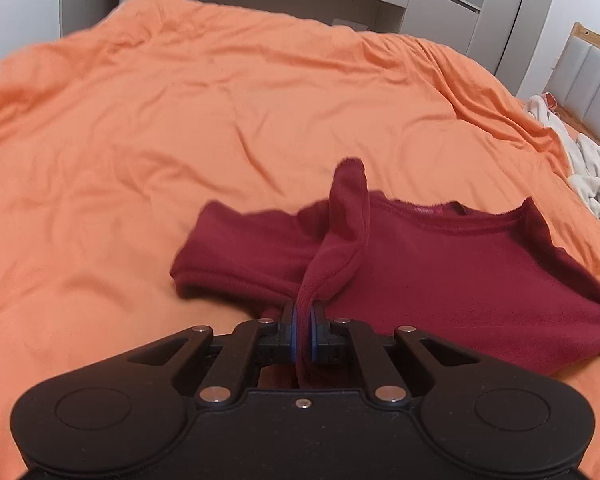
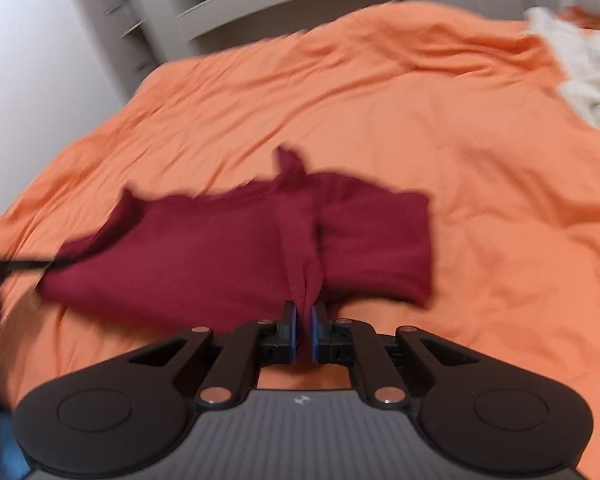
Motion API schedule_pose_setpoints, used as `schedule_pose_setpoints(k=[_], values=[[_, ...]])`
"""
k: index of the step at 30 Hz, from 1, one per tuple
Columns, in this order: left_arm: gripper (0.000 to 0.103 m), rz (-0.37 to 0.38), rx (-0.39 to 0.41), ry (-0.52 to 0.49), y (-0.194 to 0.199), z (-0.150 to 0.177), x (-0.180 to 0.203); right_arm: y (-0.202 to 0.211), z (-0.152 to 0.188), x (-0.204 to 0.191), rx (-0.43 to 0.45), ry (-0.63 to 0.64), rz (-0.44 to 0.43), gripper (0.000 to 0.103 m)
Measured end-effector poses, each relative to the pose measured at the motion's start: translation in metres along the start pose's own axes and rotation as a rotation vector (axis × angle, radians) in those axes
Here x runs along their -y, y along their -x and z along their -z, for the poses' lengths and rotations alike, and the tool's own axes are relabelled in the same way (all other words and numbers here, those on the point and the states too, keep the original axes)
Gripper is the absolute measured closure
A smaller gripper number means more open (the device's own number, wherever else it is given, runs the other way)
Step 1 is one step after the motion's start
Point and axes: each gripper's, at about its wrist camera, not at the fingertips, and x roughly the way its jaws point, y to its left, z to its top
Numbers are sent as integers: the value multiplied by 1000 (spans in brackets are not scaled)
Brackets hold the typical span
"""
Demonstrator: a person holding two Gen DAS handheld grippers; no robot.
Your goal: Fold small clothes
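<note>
A dark red top (image 1: 440, 264) is spread on an orange bedcover (image 1: 180, 120), low of centre in both wrist views. In the left wrist view the left gripper (image 1: 303, 322) is closed tight on a bunched ridge of the top's near edge, and a fold of cloth is raised toward 12 o'clock from the jaws. In the right wrist view the right gripper (image 2: 303, 322) is likewise clamped on a pinch of the near edge, with a sleeve lying toward 2 o'clock. A heap of pale clothes (image 1: 592, 176) is seen at 3 o'clock, well apart.

Only small pinches of fabric seem to be held, so a slip may be caused by a quick lift. If the two grips are carried unevenly, a skewed fold is likely. The loose sleeves could be dragged under and creased, and the bedcover may be rucked beneath.
</note>
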Motion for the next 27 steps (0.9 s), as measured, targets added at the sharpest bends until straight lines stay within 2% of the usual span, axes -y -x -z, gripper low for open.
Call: schedule_pose_setpoints(k=[2,4,5,9,11,13,15,16,17,18,20,24,27], values=[[95,27,-8,-4,0,0,-1,1,4,-6,-17,60,20,80],[84,43,-10,-3,2,0,-2,4,8,-12,-27,128,25,48],[81,48,-8,-4,4,0,-2,4,10,-16,-29,154,18,47],[68,74,9,-23,16,6,1,2,18,-30,-61,248,62,50],[66,80,10,-40,24,11,4,-3,22,-35,-82,303,102,55],[66,80,14,-70,30,18,9,-5,26,-38,-76,324,130,67],[70,83,18,-100,34,25,12,-6,28,-37,-63,325,116,78],[84,82,19,-109,35,28,14,-6,29,-39,-51,334,128,88],[92,81,24,-110,35,30,14,-6,29,-38,-42,348,141,92],[95,79,27,-101,35,31,14,-5,29,-39,-27,362,149,93],[97,68,41,-69,36,26,13,1,26,-43,3,390,175,95],[97,75,125,22,53,4,4,19,16,-46,63,407,227,96],[97,73,100,31,53,-1,3,20,16,-39,41,389,229,97]])
